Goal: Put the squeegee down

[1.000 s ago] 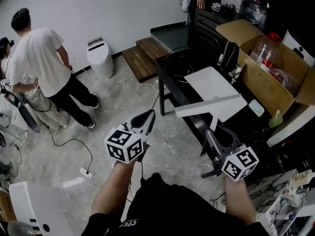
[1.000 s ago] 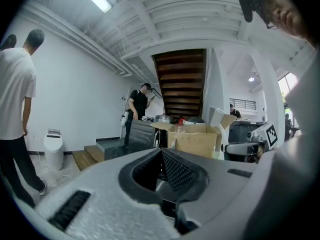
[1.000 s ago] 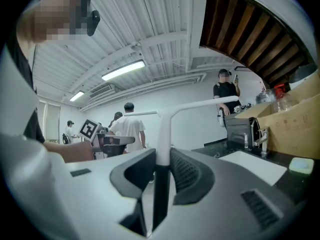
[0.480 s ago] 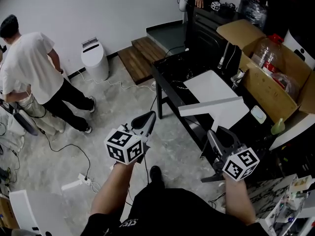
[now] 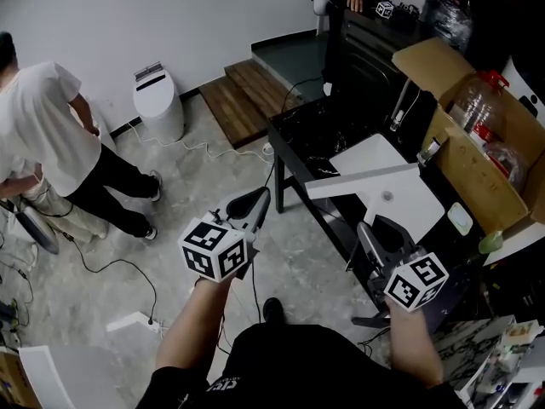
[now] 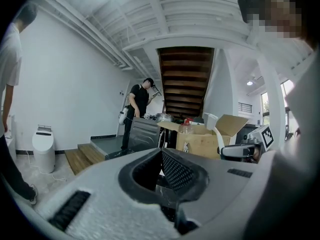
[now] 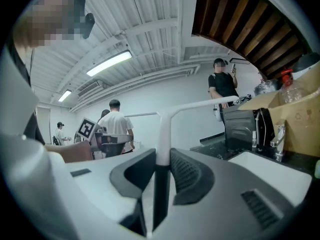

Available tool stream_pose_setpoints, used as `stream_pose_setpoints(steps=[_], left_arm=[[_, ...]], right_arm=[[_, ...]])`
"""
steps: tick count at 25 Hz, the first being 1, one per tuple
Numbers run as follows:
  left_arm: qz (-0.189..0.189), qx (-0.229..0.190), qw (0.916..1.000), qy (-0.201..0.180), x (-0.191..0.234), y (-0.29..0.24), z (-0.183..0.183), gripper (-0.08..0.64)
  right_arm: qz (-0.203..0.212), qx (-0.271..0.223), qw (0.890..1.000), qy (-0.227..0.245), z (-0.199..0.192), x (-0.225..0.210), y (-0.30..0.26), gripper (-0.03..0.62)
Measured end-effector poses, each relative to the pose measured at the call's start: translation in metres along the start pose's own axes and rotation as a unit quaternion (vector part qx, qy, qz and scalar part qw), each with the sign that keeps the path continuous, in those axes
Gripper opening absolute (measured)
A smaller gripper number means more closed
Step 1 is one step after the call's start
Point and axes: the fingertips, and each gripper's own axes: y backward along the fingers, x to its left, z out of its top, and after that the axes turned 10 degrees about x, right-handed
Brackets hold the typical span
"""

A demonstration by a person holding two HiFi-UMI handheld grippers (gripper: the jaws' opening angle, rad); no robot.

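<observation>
Squeegee: a white, T-shaped plastic squeegee (image 5: 362, 180), gripped by its stem with the long blade at the far end, lying crosswise.
Where: in the air over the left edge of the black table (image 5: 311, 135). The blade crosses the near end of a flat white panel (image 5: 409, 203); whether it touches the panel cannot be told.
Right tongs: the right tongs (image 5: 379, 233) are pinched tight on the stem, low down and far from the blade.
Left tongs: the left tongs (image 5: 255, 201) are closed with nothing between them, out over the floor and well apart from the table.
Risk, dropping: letting go while the squeegee is up would likely let it fall, bounce and slide off the left edge, since the blade's left end reaches about that far.
Risk, twisting: with so low a grip, the long blade could swing in the pads and knock the brown cardboard box (image 5: 464, 156) at the table's right edge.
Count: one squeegee, two tongs, one table, one panel, one box.
</observation>
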Motion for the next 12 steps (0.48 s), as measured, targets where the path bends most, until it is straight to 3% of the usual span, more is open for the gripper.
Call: stream_pose_setpoints(steps=[12], left_arm=[[-0.015,-0.015,0.9997,0.014,0.079,-0.01,0.015,0.009]], right_arm=[[-0.021,0.015,1.0,-0.005,0.02,0.001,-0.072,0.095]])
